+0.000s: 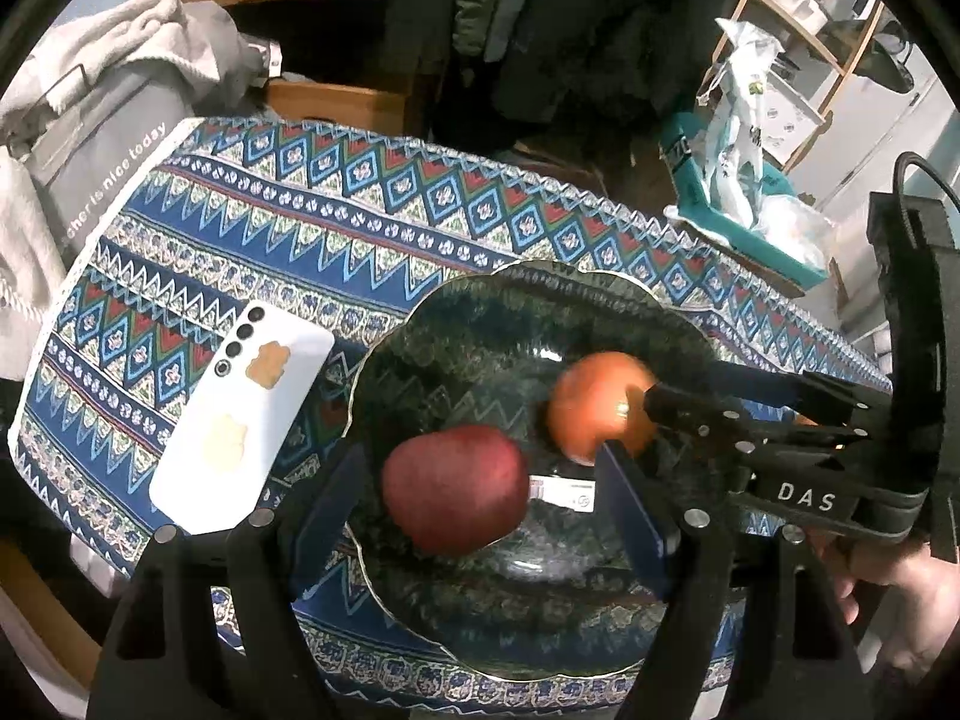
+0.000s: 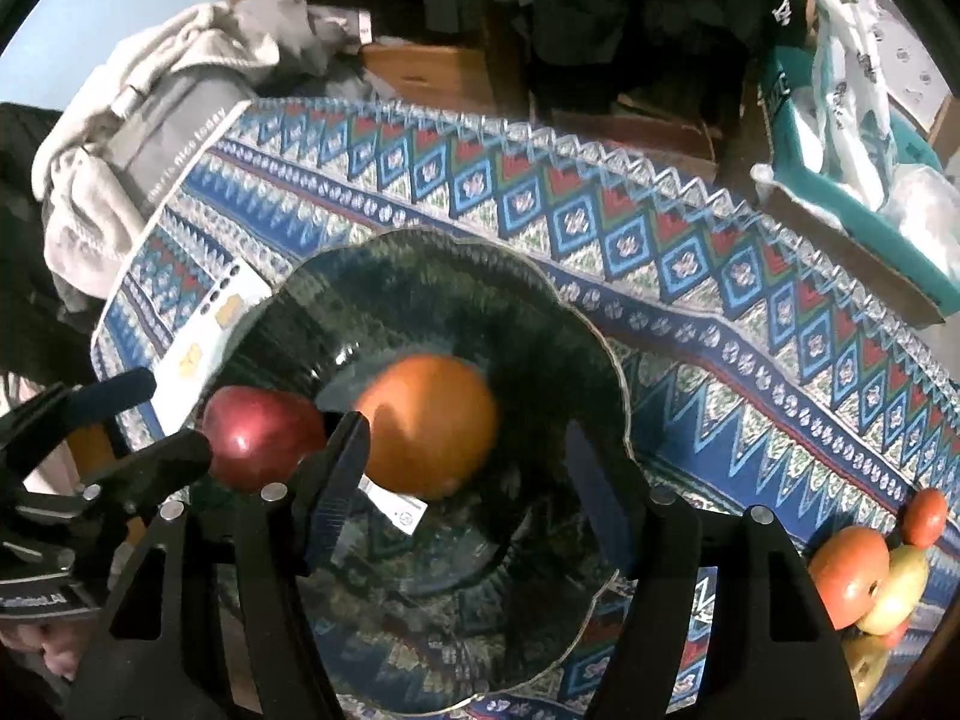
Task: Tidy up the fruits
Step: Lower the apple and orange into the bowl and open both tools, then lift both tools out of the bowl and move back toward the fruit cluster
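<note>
The cloth (image 1: 372, 222) is spread wide, and the glass bowl (image 2: 456, 276) is seen under both grippers. Two fruits are already in: the orange (image 2: 429, 423) between the right gripper's (image 2: 465, 480) open jaws, the apple (image 1: 456, 489) between the left gripper's (image 1: 480, 498), jaws also apart. Three or more fruits (image 2: 864, 570) are left outside the right jaws, near the cloth's edge. A phone (image 1: 246, 414) is crowding the bowl's left rim.
</note>
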The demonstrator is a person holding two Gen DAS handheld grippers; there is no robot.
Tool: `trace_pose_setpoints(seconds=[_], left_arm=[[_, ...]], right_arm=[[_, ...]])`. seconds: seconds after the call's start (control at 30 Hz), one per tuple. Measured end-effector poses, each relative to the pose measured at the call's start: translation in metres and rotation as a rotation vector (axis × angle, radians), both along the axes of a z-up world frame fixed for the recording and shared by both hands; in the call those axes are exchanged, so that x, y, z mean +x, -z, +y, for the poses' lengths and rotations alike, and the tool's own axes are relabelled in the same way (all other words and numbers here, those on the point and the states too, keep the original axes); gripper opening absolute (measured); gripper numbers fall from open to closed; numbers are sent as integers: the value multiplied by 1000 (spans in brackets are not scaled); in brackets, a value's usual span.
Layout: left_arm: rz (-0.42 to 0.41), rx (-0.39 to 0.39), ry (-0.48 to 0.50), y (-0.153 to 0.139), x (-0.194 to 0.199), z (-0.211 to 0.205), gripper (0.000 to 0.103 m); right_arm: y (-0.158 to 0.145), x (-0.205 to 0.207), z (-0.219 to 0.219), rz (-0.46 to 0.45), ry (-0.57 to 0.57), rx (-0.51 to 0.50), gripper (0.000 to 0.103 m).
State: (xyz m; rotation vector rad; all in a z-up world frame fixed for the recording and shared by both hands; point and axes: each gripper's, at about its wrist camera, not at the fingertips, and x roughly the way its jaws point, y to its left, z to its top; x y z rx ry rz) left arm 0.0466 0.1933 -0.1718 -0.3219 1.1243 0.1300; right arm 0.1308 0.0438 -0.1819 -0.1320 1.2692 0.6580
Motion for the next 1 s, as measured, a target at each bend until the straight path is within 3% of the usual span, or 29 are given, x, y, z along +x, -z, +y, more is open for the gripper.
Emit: trace_pose_setpoints(seconds=[0.3,0.63,0.73,1.0], left_arm=[[-45,34,14,-22,-4,-8,80],[-142,119,60,-62,-16,-31,82],[-179,145,72,-74,-20,-38,89],[-261,180,113,-105,-27,-57,89]], right_arm=[[-38,-3,-17,-87,35,0,70],[-98,-16,-37,-228,78,8,78],[-117,-22,-44,-267,86,28,83],[-155,-34,-65,-348,114,74,86]])
